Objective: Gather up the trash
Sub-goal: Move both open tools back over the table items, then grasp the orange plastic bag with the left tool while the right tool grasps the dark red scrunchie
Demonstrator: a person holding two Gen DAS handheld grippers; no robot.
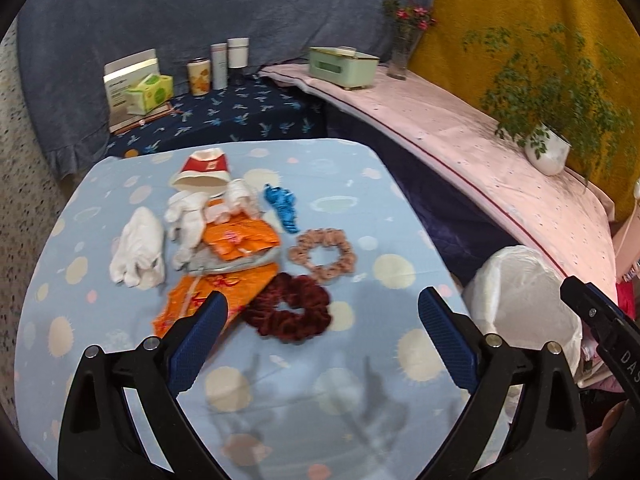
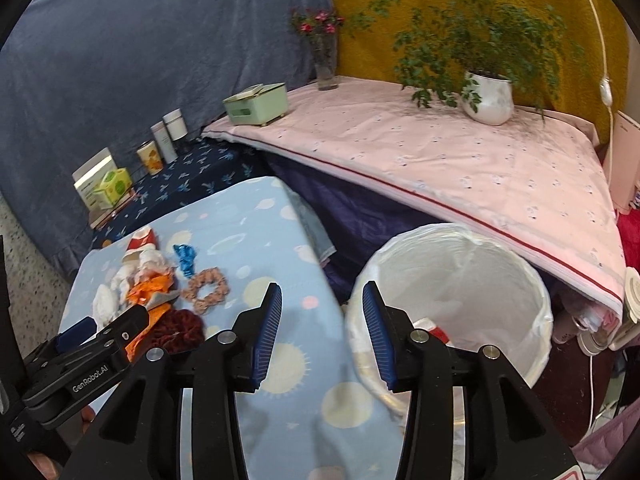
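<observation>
A pile of trash lies on the blue spotted table (image 1: 360, 380): orange wrappers (image 1: 236, 240), white crumpled tissues (image 1: 138, 248), a red and white paper cup (image 1: 204, 170) and a blue crumpled wrapper (image 1: 282, 204). Beside them are a pink scrunchie (image 1: 324, 254) and a dark red scrunchie (image 1: 292, 308). My left gripper (image 1: 324, 300) is open just short of the dark red scrunchie, with nothing in it. My right gripper (image 2: 322, 292) is open and empty over the table's right edge, at the rim of the white-lined bin (image 2: 536, 280). Something red and white (image 2: 436, 330) lies inside the bin.
Behind the table, a dark blue surface carries a tissue pack (image 1: 150, 92), a cup (image 1: 199, 76) and jars (image 1: 238, 52). The pink-covered ledge (image 2: 440, 160) holds a green box (image 2: 256, 104), a flower vase (image 2: 326, 64) and a potted plant (image 2: 488, 96).
</observation>
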